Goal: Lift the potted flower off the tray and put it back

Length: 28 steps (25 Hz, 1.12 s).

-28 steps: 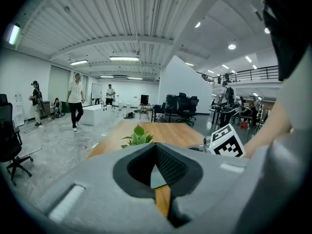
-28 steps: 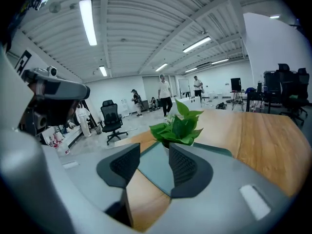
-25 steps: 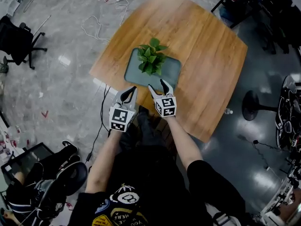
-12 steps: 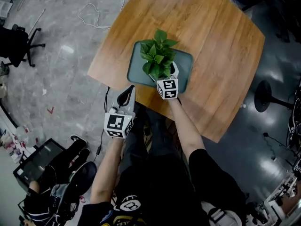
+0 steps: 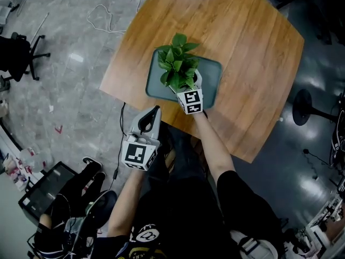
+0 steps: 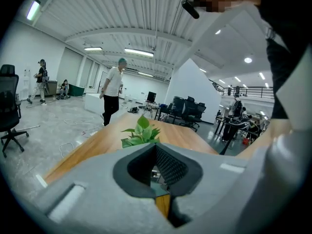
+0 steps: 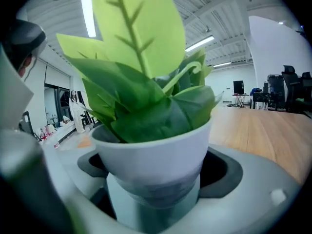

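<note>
A green leafy plant [image 5: 178, 63] in a white pot [image 7: 151, 165] stands upright on a grey-green tray [image 5: 211, 72] on the wooden table [image 5: 242, 36]. My right gripper [image 5: 191, 84] reaches over the tray's near side, its jaws on either side of the pot. In the right gripper view the jaws are closing, and dark gaps still show between the pads and the pot wall. My left gripper [image 5: 153, 112] hangs off the table's near edge, left of the tray, shut with nothing in it. In the left gripper view its fingertips [image 6: 156, 147] meet below the plant [image 6: 141, 133].
The table's near edge runs just below the tray. On the grey floor lie cables [image 5: 108, 20], with an office chair [image 5: 21, 53] to the left and a round black stand base [image 5: 304, 104] to the right. A person [image 6: 112, 94] walks beyond the table.
My right gripper has moved forward from the table edge onto the tray and now straddles the pot. My left gripper has drawn back off the table edge towards me.
</note>
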### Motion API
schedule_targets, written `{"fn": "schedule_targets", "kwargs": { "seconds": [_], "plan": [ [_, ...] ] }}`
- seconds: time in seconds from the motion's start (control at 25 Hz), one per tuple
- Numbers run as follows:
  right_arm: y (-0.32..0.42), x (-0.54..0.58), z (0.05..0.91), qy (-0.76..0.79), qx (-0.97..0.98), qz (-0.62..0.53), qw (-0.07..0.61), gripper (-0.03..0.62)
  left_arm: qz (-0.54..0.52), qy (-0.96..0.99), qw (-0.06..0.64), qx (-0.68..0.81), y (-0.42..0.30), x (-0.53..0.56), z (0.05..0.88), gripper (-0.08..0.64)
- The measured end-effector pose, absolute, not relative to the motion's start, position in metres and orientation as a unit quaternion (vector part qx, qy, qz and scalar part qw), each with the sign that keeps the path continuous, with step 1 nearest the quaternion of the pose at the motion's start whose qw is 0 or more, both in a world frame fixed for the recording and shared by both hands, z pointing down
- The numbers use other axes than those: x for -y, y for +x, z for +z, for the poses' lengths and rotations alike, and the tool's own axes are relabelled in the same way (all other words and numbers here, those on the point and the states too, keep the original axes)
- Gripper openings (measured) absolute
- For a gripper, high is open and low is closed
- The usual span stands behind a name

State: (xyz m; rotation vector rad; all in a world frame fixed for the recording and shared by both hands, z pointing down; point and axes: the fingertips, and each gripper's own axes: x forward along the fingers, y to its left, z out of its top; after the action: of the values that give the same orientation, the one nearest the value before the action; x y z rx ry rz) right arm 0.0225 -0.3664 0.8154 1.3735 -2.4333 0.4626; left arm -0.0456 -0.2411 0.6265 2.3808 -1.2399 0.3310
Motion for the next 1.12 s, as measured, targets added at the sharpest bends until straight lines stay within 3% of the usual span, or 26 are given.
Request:
{"fn": "schedule_targets", "kwargs": {
  "seconds": [0.28,0.72,1.12],
  "plan": [
    [0.04,0.34,0.723,0.485,0.856,0.142,0.11,0.532,0.118,0.856,0.199,0.463,-0.056,0.256,0.596,-0.002],
    [0.07,0.264,0.525,0.474,0.867,0.124,0.085,0.532,0.078,0.878,0.126,0.454,-0.03,0.254,0.481,-0.002],
    [0.06,0.254,0.454,0.477,0.87,0.098,0.08,0.532,0.031,0.893,0.108,0.436,-0.01,0.256,0.422,-0.002]
  ]
}}
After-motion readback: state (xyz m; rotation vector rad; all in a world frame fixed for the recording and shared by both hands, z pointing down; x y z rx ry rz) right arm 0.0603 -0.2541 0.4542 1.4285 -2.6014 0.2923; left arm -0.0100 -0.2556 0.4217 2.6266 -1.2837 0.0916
